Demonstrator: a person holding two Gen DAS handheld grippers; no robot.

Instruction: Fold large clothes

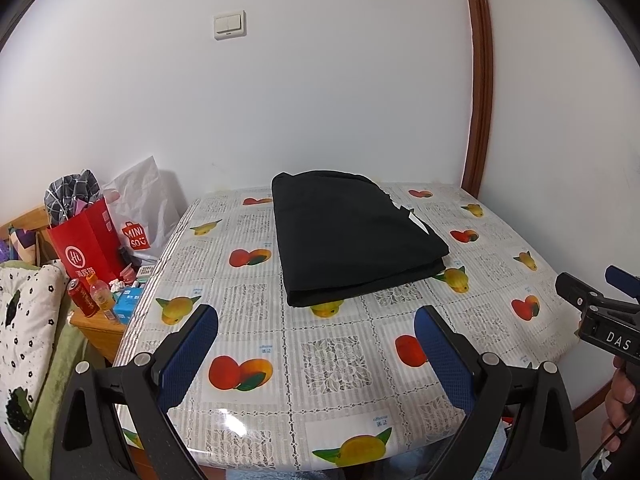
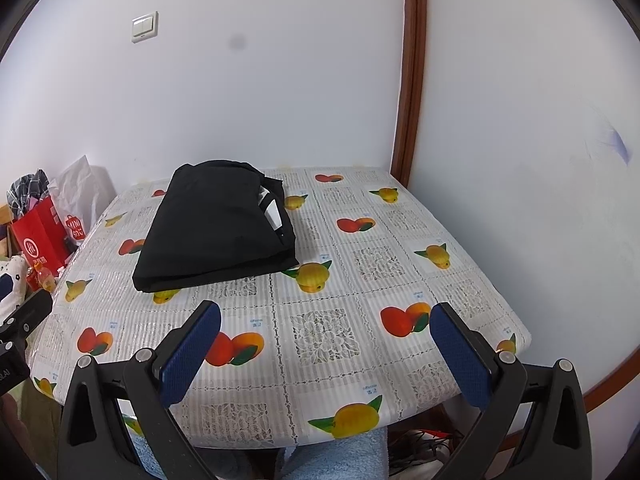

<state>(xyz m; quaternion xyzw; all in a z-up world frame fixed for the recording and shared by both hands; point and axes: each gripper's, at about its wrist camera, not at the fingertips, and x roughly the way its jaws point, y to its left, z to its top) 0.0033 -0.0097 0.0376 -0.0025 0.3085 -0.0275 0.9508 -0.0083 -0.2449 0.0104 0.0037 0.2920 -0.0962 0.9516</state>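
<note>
A black garment (image 1: 356,236) lies folded into a thick rectangle on the far half of the table (image 1: 340,360), with a bit of white showing at its right edge. The right wrist view shows the same black garment (image 2: 218,228) left of centre on the table (image 2: 320,340). My left gripper (image 1: 316,320) hovers open above the near edge, with nothing between its blue pads. My right gripper (image 2: 326,318) is open too, also near the front edge and apart from the garment. The right gripper (image 1: 588,292) also shows at the right border of the left wrist view.
The table wears a fruit-print plastic cloth and stands against white walls in a corner. To its left sit a red paper bag (image 1: 86,244), a white shopping bag (image 1: 138,216), a drink can (image 1: 82,294) and a bottle (image 1: 102,294) on a wooden stand. A person's hand (image 1: 618,412) holds the right gripper.
</note>
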